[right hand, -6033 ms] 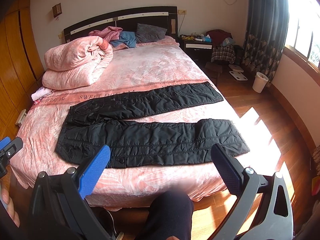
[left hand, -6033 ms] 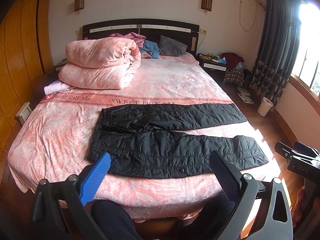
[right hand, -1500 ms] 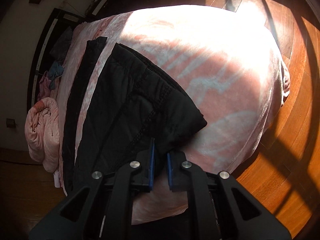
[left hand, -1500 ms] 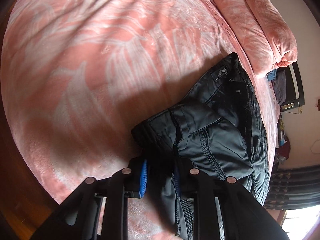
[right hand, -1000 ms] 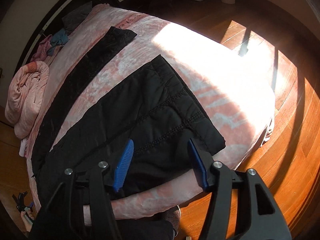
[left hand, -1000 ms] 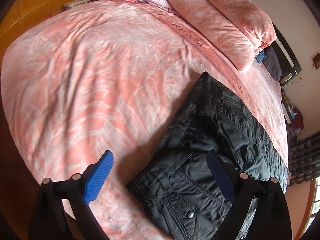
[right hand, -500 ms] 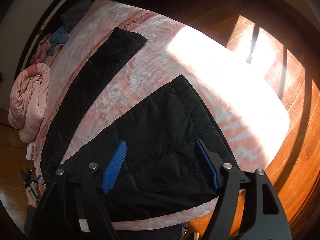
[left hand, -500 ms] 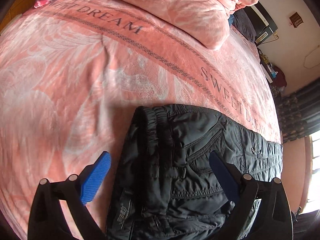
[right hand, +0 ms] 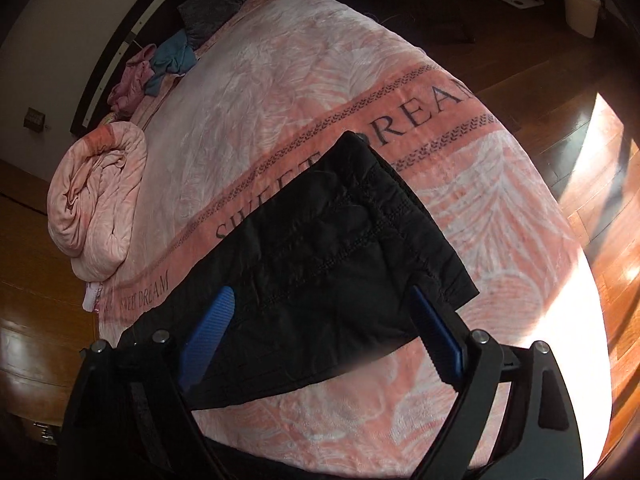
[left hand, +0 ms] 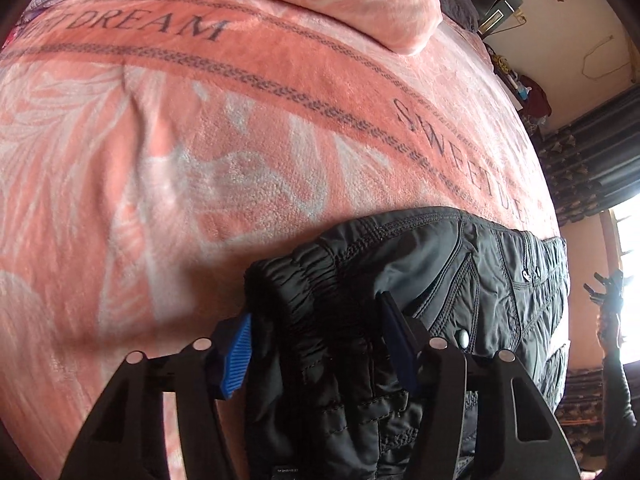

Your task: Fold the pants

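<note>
Left hand-held gripper [left hand: 316, 344]: mine, tipped steeply down at the waist end of the pants [left hand: 440, 280]; its jaws are closing, with the gathered waistband [left hand: 304, 280] bunched between the blue pads [left hand: 236, 350]. The pads do not yet look pressed tight on the cloth.

Right hand-held gripper [right hand: 320, 328]: mine, jaws opening and set wide apart above the leg cuff [right hand: 372, 216]; nothing is pinched between its fingers.

What changed: a second ago the left jaws stood wide open off the near corner of the waist; now they straddle the far waistband edge. The right has let go of the near leg, which now lies stacked on the far one instead of beside it.

Meaning for the task: I judge the lengthwise fold, leg onto leg, as done, and a crosswise fold from the waist as starting.

Pants: on the bed [left hand: 160, 160], directly ahead of and under both grippers, along the lettered blanket band.

Left view only: pocket zip, snap button, elastic gathers, my other arm at the right edge.

Right view only: the stacked cuffs, rolled quilt [right hand: 96, 196] far left, sunlit wooden floor [right hand: 600, 140].
</note>
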Available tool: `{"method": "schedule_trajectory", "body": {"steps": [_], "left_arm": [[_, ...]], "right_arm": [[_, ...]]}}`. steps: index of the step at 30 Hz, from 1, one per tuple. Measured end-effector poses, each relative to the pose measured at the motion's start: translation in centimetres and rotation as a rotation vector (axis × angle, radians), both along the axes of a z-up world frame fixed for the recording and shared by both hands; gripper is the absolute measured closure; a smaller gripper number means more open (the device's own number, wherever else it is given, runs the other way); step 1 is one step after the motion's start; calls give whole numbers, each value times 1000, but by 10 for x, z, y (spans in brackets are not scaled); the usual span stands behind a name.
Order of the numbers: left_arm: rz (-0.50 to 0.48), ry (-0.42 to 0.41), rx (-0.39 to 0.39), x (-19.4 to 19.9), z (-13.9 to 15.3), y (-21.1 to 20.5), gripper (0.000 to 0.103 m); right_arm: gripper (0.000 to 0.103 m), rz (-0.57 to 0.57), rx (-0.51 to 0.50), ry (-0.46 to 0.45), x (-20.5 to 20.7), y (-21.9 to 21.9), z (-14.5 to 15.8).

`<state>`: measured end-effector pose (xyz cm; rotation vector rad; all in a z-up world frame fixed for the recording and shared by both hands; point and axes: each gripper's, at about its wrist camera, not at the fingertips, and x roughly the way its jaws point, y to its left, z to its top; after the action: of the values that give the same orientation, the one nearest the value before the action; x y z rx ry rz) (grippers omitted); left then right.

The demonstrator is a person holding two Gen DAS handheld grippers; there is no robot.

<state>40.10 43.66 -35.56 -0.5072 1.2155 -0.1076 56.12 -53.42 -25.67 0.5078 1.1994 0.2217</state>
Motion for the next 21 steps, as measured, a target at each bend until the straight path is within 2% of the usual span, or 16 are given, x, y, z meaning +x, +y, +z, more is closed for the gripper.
{"method": "schedule_trajectory", "body": {"steps": [3,6,11,14,15,16,17,18,19,21], "left_arm": [[-1,-13,8,1,-1,-1,55],[7,-17,4,0,-2,2,58],[38,-25,-20,-3,-3,6,58],[73,-27,-29,-5,-3,8,59],[83,-28,-21,-6,-3,8,60],[94,-28,-11,-6,-2,6,62],[105,-27,0,-7,0,4,67],[113,-27,17,-7,2,1,71],[118,-30,31,-6,5,-2,74],[119,-40,75,-7,13,-9,80]], "right_arm": [[15,11,-50,15,55,0,-22],[15,29,-82,43,92,3,-48],[15,110,-96,55,131,17,-79],[14,145,-60,71,141,18,-90],[22,163,-53,74,141,19,-92],[45,183,-48,76,141,21,-92],[58,192,-61,76,140,21,-91],[83,192,-51,74,137,18,-88],[92,193,-27,68,133,16,-83],[93,193,-37,25,124,14,-67]]}}
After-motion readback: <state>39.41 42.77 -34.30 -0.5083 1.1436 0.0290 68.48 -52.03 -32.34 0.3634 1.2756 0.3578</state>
